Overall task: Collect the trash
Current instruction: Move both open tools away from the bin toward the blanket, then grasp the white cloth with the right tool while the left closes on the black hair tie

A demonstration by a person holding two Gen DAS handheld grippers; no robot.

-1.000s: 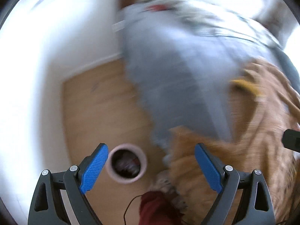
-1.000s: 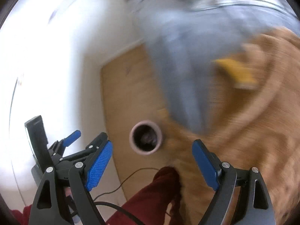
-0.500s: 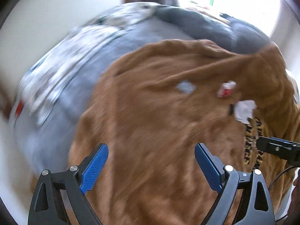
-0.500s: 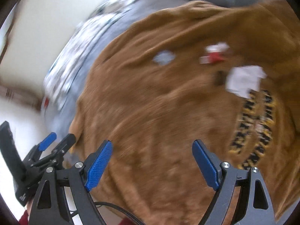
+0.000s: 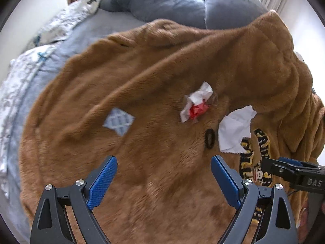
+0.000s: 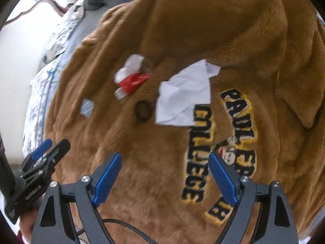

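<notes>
Several bits of trash lie on a brown fleece blanket on a bed. A crumpled white and red wrapper, a flat white paper, a small blue-patterned sachet and a black ring lie apart from each other. My left gripper is open and empty, short of the trash. My right gripper is open and empty, near the blanket's yellow and black lettering.
Grey pillows lie at the head of the bed. A pale blue patterned sheet shows at the left. A white wall stands left of the bed. Each gripper shows at the edge of the other's view.
Both views swung from the wooden floor and a pink bin up over the bed. The trash now sits closer and sharper ahead of both open grippers.
</notes>
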